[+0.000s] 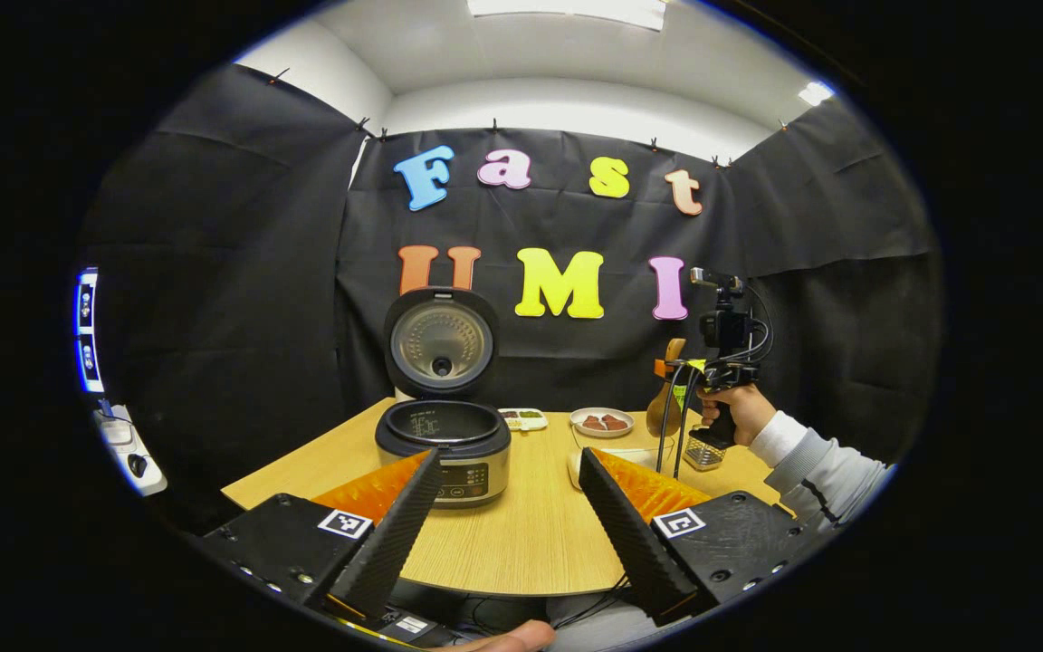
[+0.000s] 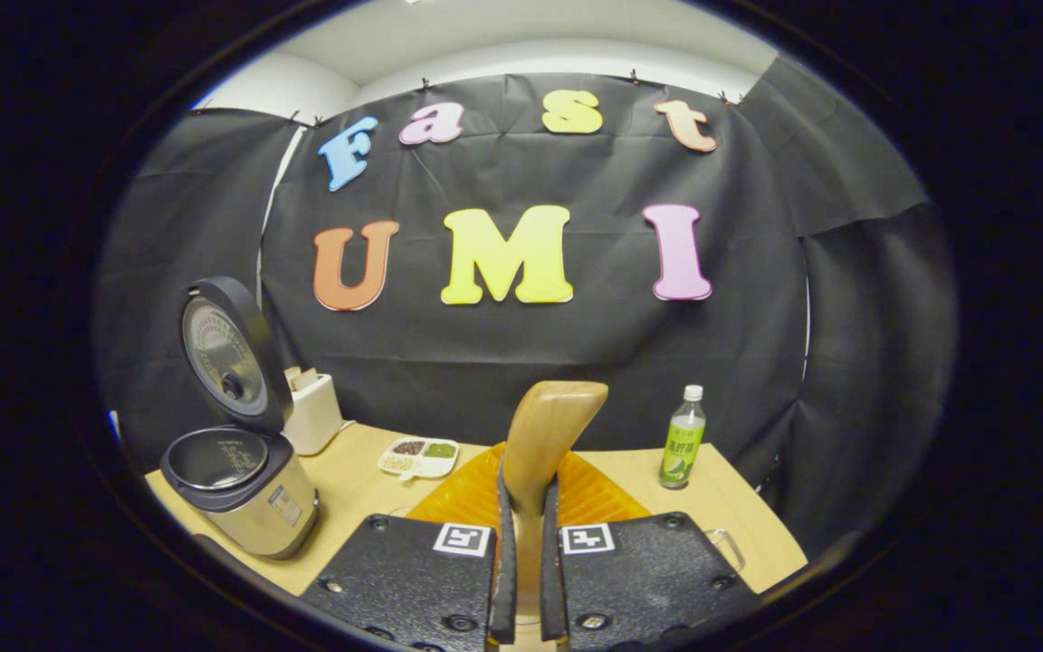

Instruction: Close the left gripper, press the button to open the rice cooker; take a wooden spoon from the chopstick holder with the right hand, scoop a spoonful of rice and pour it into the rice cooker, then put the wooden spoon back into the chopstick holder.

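1. The rice cooker [image 1: 445,448] stands on the wooden worktop [image 1: 531,534] toward its left corner, its lid [image 1: 441,342] swung up and upright, the inner pot bare to view.
2. The left gripper [image 1: 508,521] hangs released over the near edge of the worktop, its two fingers spread well apart, with the cooker's control panel showing between them.
3. The right gripper [image 2: 521,561] is clenched on the wooden spoon [image 2: 547,444]: both fingers press the handle from either side, and the spoon's broad end stands up above them.
4. In the left gripper view the right gripper [image 1: 721,362] is held up by a hand [image 1: 734,412] in a white sleeve, over the right side of the worktop.
5. Below that hand a clear holder [image 1: 703,453] sits near the right edge; I cannot tell what is inside it.
6. A small white plate [image 1: 602,422] of brown pieces lies toward the far edge, and a divided white dish [image 2: 419,456] lies beside it, nearer the cooker.
7. A green bottle [image 2: 683,438] with a white cap stands upright near the far right corner.
8. A white appliance [image 2: 313,412] stands just behind the cooker at the far edge.
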The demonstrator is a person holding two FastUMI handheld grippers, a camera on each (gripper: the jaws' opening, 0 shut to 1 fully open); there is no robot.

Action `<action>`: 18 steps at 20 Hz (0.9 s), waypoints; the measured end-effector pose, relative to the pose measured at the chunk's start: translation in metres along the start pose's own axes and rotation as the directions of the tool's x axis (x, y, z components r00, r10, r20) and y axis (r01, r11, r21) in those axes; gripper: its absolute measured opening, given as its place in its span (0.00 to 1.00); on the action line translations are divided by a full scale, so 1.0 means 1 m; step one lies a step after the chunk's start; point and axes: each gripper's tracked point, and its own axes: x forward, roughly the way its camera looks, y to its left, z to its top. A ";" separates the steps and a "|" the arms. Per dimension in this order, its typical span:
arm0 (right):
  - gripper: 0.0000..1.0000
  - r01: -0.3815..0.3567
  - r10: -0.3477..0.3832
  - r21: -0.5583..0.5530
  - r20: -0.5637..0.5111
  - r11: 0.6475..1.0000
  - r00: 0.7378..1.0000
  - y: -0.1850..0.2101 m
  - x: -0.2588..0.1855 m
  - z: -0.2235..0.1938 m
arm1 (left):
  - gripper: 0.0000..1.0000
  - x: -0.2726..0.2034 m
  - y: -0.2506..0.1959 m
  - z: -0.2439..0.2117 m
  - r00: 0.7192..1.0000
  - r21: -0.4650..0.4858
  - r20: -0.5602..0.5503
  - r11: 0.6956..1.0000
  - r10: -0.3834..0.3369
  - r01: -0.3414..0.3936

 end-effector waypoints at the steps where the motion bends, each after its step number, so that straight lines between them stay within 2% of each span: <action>1: 0.15 -0.012 0.012 -0.001 -0.011 1.000 1.000 0.008 0.006 -0.008 | 0.89 0.000 0.004 -0.002 1.000 -0.004 -0.006 1.000 0.008 -0.008; 2: 0.15 -0.026 0.026 -0.003 -0.026 1.000 0.999 0.016 0.012 -0.016 | 0.97 0.000 0.008 -0.003 1.000 -0.008 -0.010 1.000 0.016 -0.016; 9: 0.16 -0.034 0.018 -0.152 -0.109 0.988 0.994 0.030 0.034 -0.077 | 0.94 0.002 0.014 -0.008 1.000 -0.028 -0.017 0.999 0.019 -0.020; 14: 0.16 0.045 -0.065 -0.236 -0.077 0.971 0.995 0.016 0.032 -0.088 | 0.95 0.001 0.012 -0.014 1.000 -0.022 -0.025 1.000 0.013 -0.014; 16: 0.16 0.018 -0.039 -0.249 -0.081 0.968 0.996 0.027 0.029 -0.096 | 0.94 0.001 0.011 -0.013 1.000 -0.007 -0.021 1.000 0.015 -0.015; 18: 0.16 -0.042 0.021 -0.162 -0.130 0.986 0.991 0.042 0.022 -0.110 | 0.95 0.000 0.011 -0.009 1.000 0.011 -0.010 1.000 0.022 -0.021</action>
